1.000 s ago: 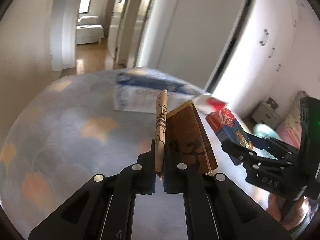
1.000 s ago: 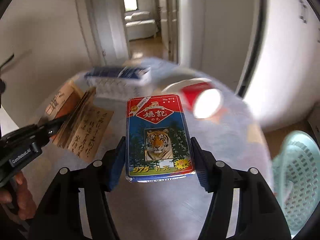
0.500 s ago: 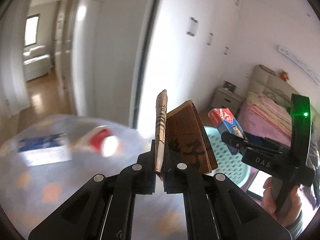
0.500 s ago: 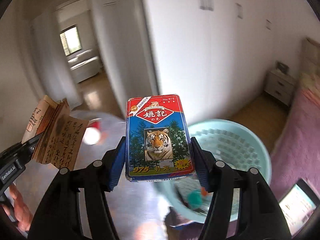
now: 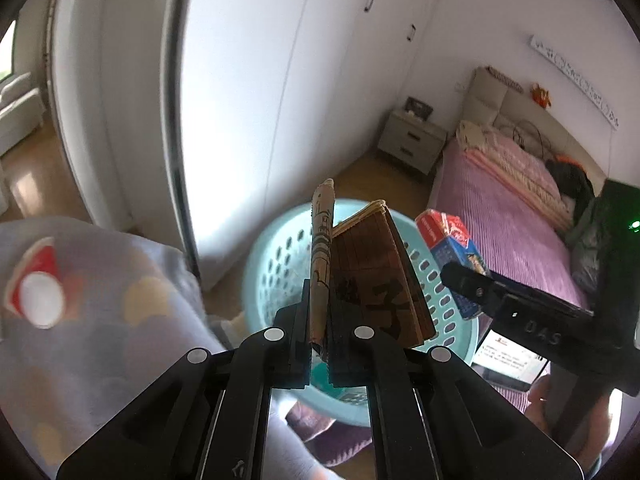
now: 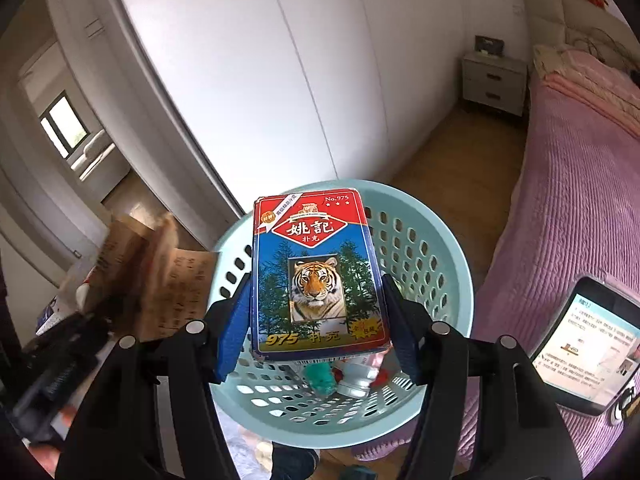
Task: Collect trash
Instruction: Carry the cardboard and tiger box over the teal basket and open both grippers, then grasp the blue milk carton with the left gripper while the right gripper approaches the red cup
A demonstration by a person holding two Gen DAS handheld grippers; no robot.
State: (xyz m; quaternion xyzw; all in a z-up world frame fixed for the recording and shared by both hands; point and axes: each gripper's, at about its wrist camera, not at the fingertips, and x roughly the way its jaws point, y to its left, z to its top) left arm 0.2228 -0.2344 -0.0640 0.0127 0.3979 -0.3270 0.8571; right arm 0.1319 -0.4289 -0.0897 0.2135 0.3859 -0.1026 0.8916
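My left gripper (image 5: 319,312) is shut on a brown paper booklet (image 5: 376,280) with dark Chinese characters, held upright over the light-blue perforated basket (image 5: 272,264). My right gripper (image 6: 316,320) is shut on a red and blue playing-card box (image 6: 316,276) with a tiger picture, held above the same basket (image 6: 440,280). The card box (image 5: 452,248) and right gripper also show at the right of the left wrist view. The booklet (image 6: 160,272) shows blurred at the left of the right wrist view. A small bottle and green scraps (image 6: 336,376) lie in the basket.
A table with a grey patterned cloth (image 5: 100,320) holds a red and white cup (image 5: 36,292) at the left. White wardrobe doors (image 5: 260,100) stand behind the basket. A pink bed (image 6: 580,200), a nightstand (image 6: 492,80) and a lit tablet (image 6: 592,340) are to the right.
Both grippers have swung right from the table to above the blue basket, still holding the booklet and the card box. The cup and table have slid to the left edge.
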